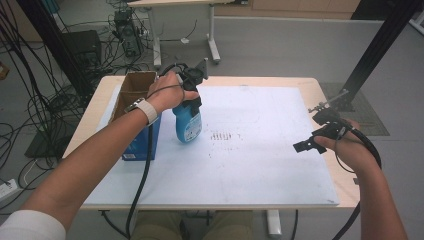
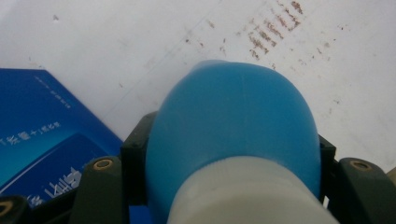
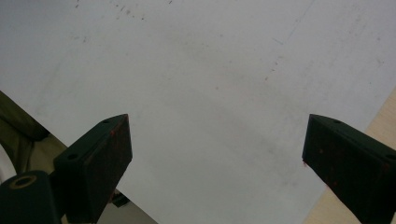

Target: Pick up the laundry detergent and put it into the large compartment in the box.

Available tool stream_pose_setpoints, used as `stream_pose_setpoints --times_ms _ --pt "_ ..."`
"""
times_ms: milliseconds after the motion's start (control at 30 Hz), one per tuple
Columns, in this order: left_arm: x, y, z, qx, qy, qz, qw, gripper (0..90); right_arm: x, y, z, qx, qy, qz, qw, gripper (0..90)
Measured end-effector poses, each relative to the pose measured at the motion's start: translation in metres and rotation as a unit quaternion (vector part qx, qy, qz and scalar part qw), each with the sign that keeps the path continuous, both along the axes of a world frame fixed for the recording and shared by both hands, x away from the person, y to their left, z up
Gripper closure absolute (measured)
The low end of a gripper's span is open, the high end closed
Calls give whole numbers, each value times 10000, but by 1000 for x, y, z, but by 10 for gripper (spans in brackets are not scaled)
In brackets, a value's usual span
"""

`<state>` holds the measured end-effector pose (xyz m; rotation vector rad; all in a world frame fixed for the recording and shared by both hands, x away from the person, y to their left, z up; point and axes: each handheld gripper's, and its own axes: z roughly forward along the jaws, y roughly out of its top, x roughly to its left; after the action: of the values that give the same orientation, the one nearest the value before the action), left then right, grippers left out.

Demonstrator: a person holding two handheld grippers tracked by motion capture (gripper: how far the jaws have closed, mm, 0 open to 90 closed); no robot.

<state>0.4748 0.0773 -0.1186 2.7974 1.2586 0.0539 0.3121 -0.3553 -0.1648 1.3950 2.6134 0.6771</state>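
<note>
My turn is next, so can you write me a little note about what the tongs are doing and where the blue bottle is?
Left tongs: shut on the blue bottle, gripping near its white neck.
Right tongs: open, holding nothing, over the right side of the white mat.
Bottle: upright on or just above the mat, beside the open cardboard box with blue sides.
Done: bottle gripped.
Left: probably moving it, perhaps to the box; I can't tell which way.

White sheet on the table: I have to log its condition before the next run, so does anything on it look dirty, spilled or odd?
Yes: a patch of brownish streaks and specks marks the white sheet just right of the blue bottle, which the left gripper holds upright. No spill or damage shows.
</note>
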Motion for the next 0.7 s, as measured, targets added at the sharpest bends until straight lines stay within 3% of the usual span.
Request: stream_pose_setpoints --times_ms 200,700 --pt "-3 4 13 -71 131 201 9997 386 -4 1 4 -8 -46 11 10000 82" --pt "-14 8 44 -47 113 536 9985 385 -13 6 15 -57 -193 69 9998 82"
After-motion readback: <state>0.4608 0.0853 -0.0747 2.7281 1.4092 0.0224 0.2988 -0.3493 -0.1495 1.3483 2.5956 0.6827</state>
